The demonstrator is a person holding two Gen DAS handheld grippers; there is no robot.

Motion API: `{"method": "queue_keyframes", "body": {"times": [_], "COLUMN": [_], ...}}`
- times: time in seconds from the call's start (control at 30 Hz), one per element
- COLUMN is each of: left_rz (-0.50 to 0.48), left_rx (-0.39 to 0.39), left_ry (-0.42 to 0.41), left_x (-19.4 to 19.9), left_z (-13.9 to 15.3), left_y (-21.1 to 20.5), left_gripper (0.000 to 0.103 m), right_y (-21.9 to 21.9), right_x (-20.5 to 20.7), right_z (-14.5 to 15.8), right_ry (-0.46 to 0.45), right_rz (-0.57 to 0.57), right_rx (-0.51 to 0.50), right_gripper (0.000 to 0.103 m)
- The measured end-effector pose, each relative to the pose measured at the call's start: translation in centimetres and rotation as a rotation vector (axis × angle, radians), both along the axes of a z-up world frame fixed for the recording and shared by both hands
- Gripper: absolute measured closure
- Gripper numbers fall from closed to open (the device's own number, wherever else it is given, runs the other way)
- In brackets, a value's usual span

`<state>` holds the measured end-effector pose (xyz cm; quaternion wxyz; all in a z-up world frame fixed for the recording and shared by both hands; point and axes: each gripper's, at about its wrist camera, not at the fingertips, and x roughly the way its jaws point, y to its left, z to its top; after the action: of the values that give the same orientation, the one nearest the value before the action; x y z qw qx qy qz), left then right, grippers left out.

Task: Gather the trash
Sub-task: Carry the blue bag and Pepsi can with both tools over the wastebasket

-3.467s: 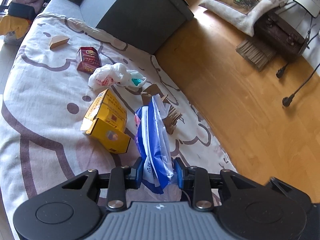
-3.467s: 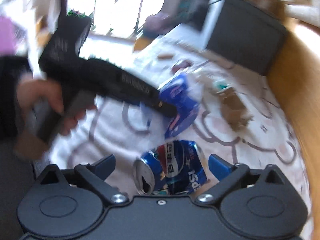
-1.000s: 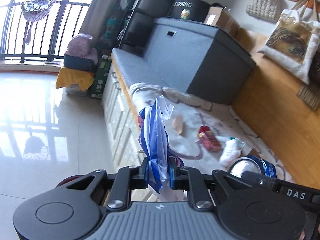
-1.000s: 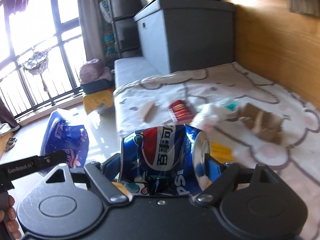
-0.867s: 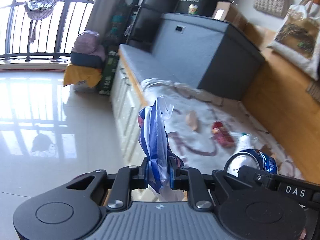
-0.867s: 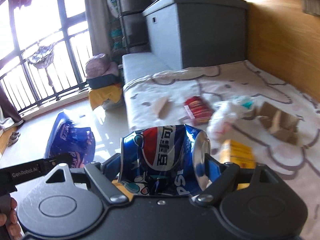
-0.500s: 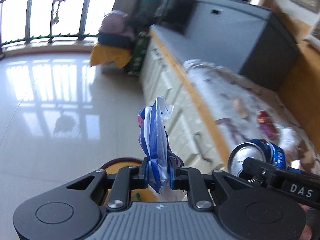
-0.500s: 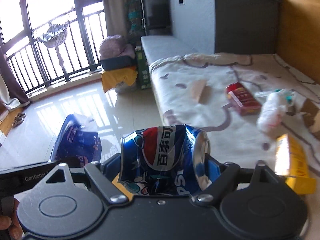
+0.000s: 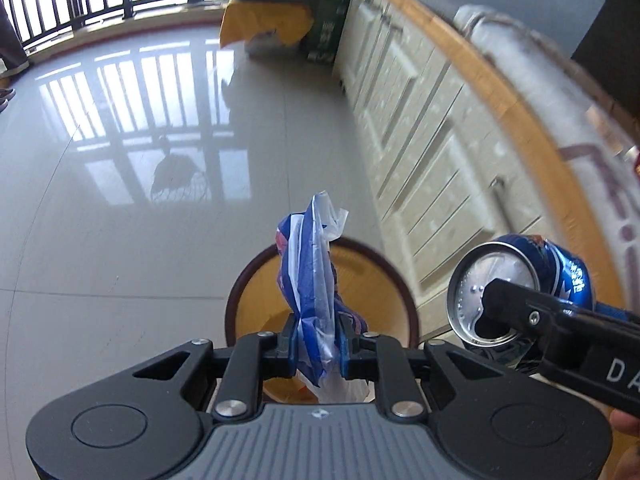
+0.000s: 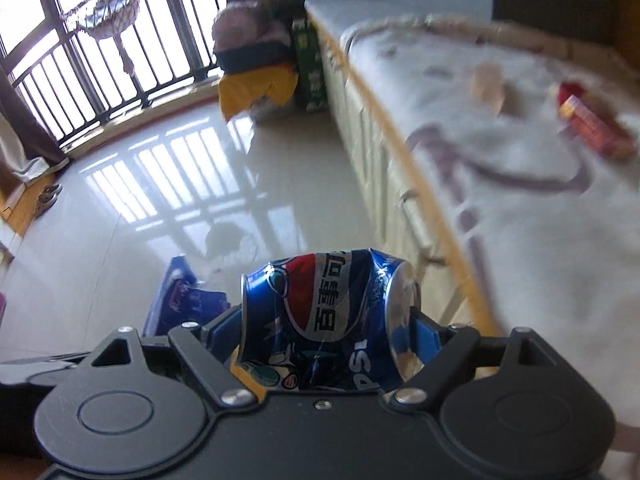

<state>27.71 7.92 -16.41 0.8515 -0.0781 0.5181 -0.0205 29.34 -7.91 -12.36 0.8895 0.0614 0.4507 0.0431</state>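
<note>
My left gripper point(image 9: 318, 350) is shut on a blue and white plastic wrapper point(image 9: 310, 276) and holds it above a round bin point(image 9: 256, 292) with a dark red rim and orange inside, standing on the floor. My right gripper point(image 10: 326, 330) is shut on a crushed blue Pepsi can point(image 10: 320, 316); the can also shows in the left wrist view point(image 9: 520, 288), just right of the bin. The wrapper shows in the right wrist view point(image 10: 180, 300), left of the can.
A low platform with cream drawers point(image 9: 432, 152) and a patterned white blanket point(image 10: 520, 184) runs along the right. On the blanket lie a red packet point(image 10: 592, 128) and a tan piece point(image 10: 486, 84). Glossy tiled floor point(image 9: 120, 200) spreads left. Bundles point(image 10: 256, 80) sit by the balcony railing.
Both grippers have swung away from the blanket and tilted down toward the floor. The bin has come fully into the left wrist view beneath the wrapper. Both grips are unchanged.
</note>
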Motion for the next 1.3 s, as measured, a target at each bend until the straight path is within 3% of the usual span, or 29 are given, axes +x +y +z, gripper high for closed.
{"method": "queue_keyframes", "body": {"times": [0.17, 0.47, 0.8, 0.97, 1.03, 1.1, 1.23, 1.3], "left_rz": [-0.016, -0.052, -0.09, -0.116, -0.114, -0.108, -0.121, -0.141], "left_rx": [0.045, 0.078, 0.09, 0.107, 0.117, 0.138, 0.151, 0.159], "left_ry": [0.081, 0.149, 0.159, 0.135, 0.111, 0.105, 0.142, 0.166], "left_x": [0.9, 2.3, 3.2, 3.5, 3.6, 3.6, 3.7, 3.6], "left_z": [-2.8, -6.2, -8.5, -9.0, -9.1, -9.2, -9.8, -10.3], "left_y": [0.2, -0.7, -1.7, -2.4, -2.5, -2.4, -2.3, -2.3], "left_gripper": [0.083, 0.083, 0.082, 0.079, 0.068, 0.048, 0.04, 0.029], "right_y": [0.6, -0.1, -1.9, -2.1, -2.1, -1.9, -1.0, -0.5], "right_x": [1.1, 3.0, 4.7, 4.7, 4.7, 4.9, 5.0, 5.1], "right_z": [-3.3, -7.5, -9.3, -9.9, -10.1, -10.2, -10.4, -10.7], "right_ry": [0.062, 0.155, 0.209, 0.212, 0.212, 0.21, 0.212, 0.215], "right_rz": [0.036, 0.054, -0.022, -0.03, -0.03, -0.031, -0.028, -0.018], "right_rx": [-0.024, -0.005, 0.143, 0.137, 0.134, 0.132, 0.134, 0.13], "right_gripper": [0.018, 0.018, 0.017, 0.017, 0.017, 0.017, 0.017, 0.017]}}
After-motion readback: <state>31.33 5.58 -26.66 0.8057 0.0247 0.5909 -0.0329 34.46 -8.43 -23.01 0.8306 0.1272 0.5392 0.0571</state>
